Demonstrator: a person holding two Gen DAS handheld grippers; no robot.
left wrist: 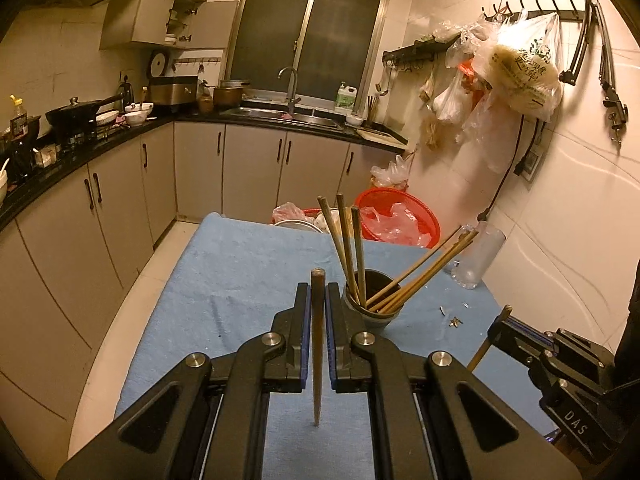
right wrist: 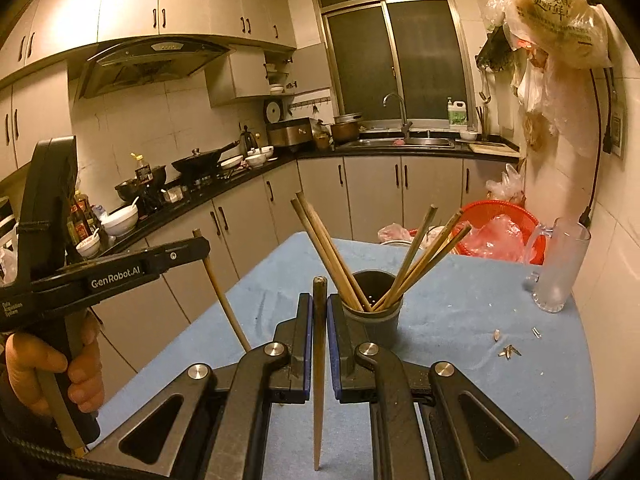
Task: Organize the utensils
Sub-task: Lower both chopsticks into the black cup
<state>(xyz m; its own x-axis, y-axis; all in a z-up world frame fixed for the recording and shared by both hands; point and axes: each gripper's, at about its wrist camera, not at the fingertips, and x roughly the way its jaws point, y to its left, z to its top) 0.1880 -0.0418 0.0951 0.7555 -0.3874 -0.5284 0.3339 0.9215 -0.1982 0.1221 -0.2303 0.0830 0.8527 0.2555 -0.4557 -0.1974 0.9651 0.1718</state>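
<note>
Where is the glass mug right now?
In the right wrist view, the glass mug stands on the blue cloth's right side, near the wall, right of the chopstick cup.

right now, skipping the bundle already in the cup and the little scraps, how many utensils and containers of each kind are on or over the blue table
held chopsticks: 2 (left chopstick in the left gripper, right chopstick in the right gripper)
dark cup: 1
glass mug: 1
total: 4
</note>
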